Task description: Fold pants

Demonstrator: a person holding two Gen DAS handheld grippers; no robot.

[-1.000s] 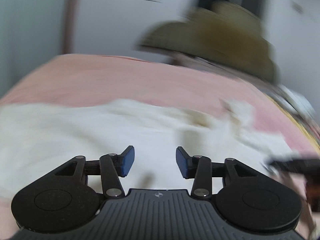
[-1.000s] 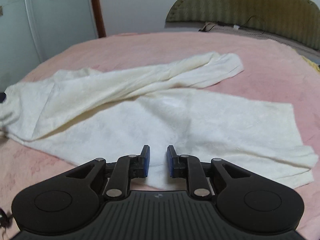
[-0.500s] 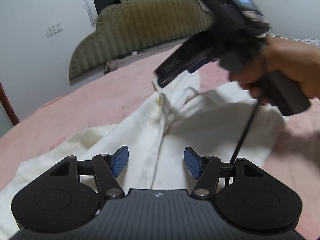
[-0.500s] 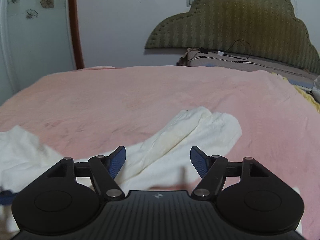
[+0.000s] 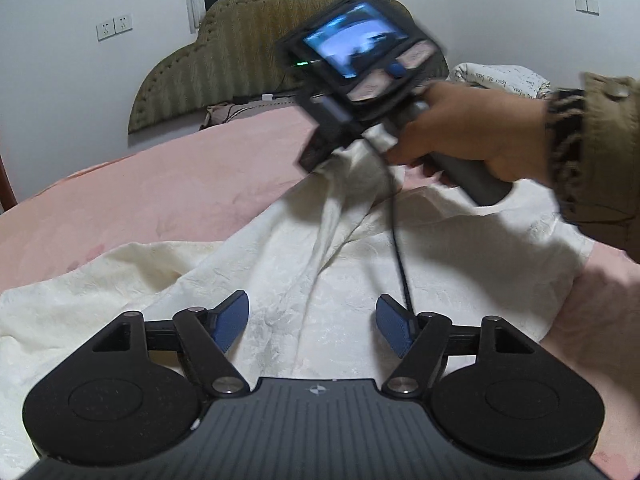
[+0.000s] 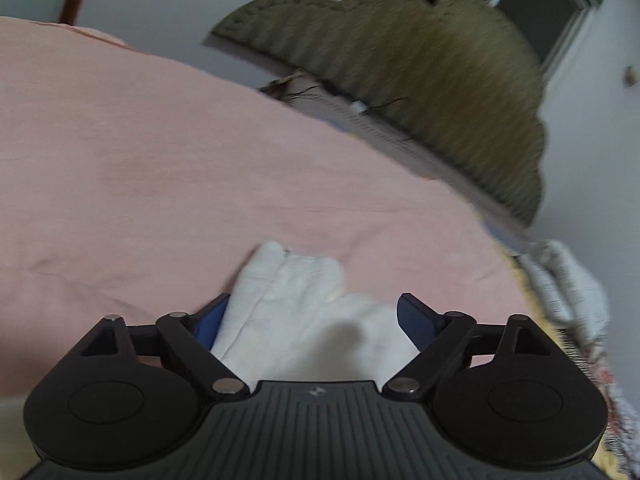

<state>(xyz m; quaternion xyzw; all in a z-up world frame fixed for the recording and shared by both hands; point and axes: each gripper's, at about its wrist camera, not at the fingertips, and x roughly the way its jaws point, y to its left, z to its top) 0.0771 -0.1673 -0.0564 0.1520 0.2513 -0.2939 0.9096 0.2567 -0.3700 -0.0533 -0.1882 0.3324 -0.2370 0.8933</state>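
Observation:
Cream-white pants (image 5: pixel 304 264) lie spread on a pink bed (image 5: pixel 160 184). My left gripper (image 5: pixel 313 322) is open and hovers just above the middle of the fabric. My right gripper (image 6: pixel 316 320) is open wide with a leg end of the pants (image 6: pixel 296 280) lying between its blue pads. In the left wrist view the right gripper's body (image 5: pixel 360 80) and the hand that holds it are at the far leg end, tilted down onto the cloth; its fingertips are hidden there.
An olive padded headboard (image 5: pixel 248 52) stands behind the bed against a white wall. A printed pillow (image 6: pixel 568 280) and yellow bedding (image 6: pixel 532 292) lie at the bed's right side. A black cable (image 5: pixel 400 248) hangs from the right gripper over the pants.
My right gripper has moved forward and down to the leg end and tilted, with its jaws opened wider. My left gripper swung round to face along the pants and opened further.

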